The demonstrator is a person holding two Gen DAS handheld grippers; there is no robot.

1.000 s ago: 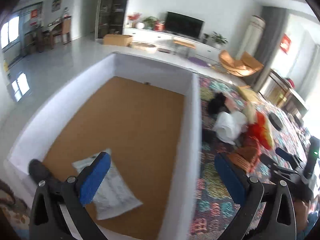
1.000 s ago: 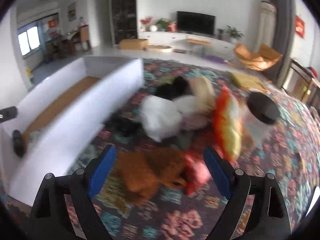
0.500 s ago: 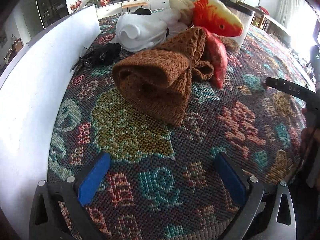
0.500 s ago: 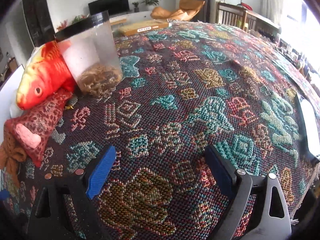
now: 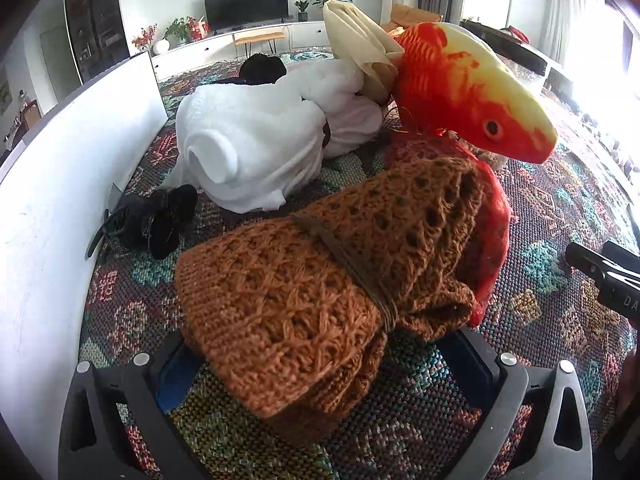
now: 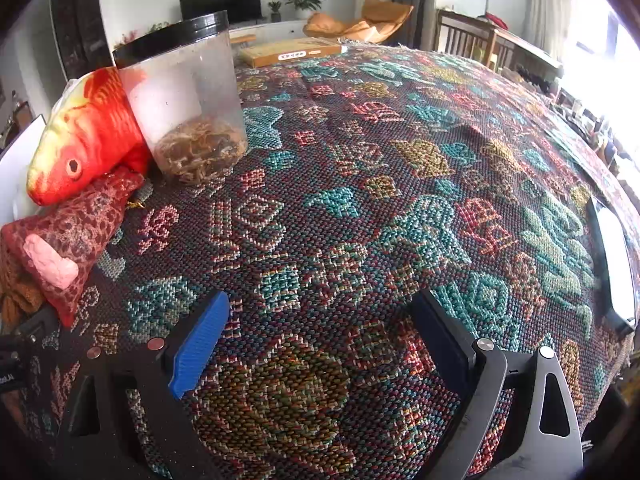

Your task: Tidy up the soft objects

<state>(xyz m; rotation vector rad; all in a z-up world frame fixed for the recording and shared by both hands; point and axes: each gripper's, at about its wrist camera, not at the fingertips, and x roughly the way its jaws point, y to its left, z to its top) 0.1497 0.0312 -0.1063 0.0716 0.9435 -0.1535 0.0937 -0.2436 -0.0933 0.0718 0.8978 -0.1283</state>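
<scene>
Left tongs (image 5: 320,364): spread wide, blue pads flanking the near end of the folded brown open-knit woollen garment (image 5: 320,280); not yet closed on it.
Right tongs (image 6: 316,328): spread wide, empty, low over bare patterned woven cloth (image 6: 400,168) covering the bench.
Brown knit: lying on the cloth, leaning against a red mesh pouch (image 5: 492,224); just beside the white-walled box (image 5: 52,184).
Remaining pile: white fluffy towel bundle (image 5: 256,140), orange-and-yellow plush fish (image 5: 472,92), cream fabric bundle (image 5: 360,40), small black soft item (image 5: 156,216), all on the cloth outside the box.
Non-soft neighbour: clear plastic jar with black lid (image 6: 184,96), touching the fish.
Progress: judged early; most soft items unsorted, box interior out of view.
Pose: left tool low, aimed forward along the bench into the knit; right tool well apart, pointing away from the pile.
</scene>
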